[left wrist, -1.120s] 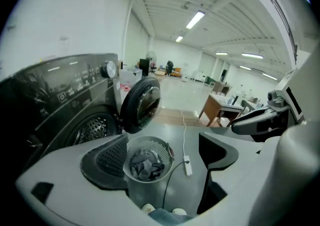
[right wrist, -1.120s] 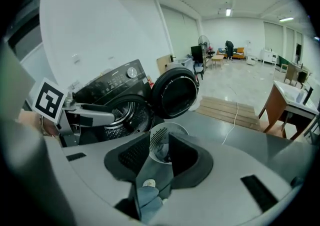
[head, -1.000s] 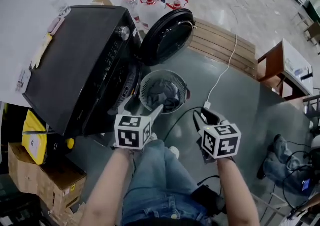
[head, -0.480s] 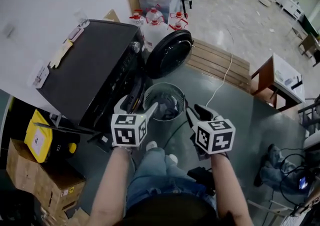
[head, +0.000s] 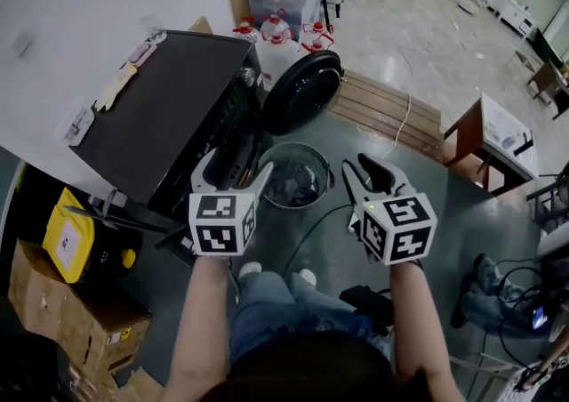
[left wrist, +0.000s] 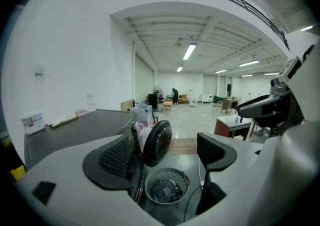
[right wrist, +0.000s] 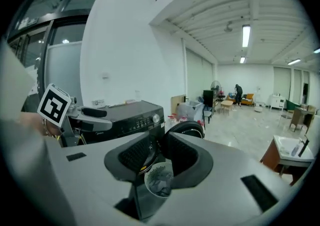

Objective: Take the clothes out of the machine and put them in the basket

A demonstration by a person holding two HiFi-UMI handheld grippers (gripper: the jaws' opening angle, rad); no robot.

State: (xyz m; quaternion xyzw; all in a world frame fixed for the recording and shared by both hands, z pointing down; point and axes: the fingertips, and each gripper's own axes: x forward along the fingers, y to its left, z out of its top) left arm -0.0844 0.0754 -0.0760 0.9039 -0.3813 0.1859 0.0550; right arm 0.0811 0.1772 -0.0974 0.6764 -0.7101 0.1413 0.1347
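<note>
Eyes first on the big black washing machine (head: 151, 116) at the left, backed against the white wall. Round door (head: 302, 93) flung wide on its hinge, hanging just above the grey basket (head: 313, 156). Behind that door, a slatted wooden platform (head: 391, 107) flat on the grey floor. Cardboard box (head: 76, 307) down in the lower left corner, beside the machine. And there in the basket, right in front of the drum opening: the clothes (head: 292, 185), a dark grey heap. Cluster of red-capped water bottles (head: 276, 31) past the machine's far corner. Now the claws, both up in the air above the person's jeans-clad legs, on the near side of the basket. Left gripper (head: 235, 171): jaws spread wide and closing a touch, nothing between them, only a view through to basket and door. Right gripper (head: 367, 174): jaw tips pressed together, pinching nothing. Thin white cable (head: 400, 129) snaking over the floor from the platform toward the basket.
</note>
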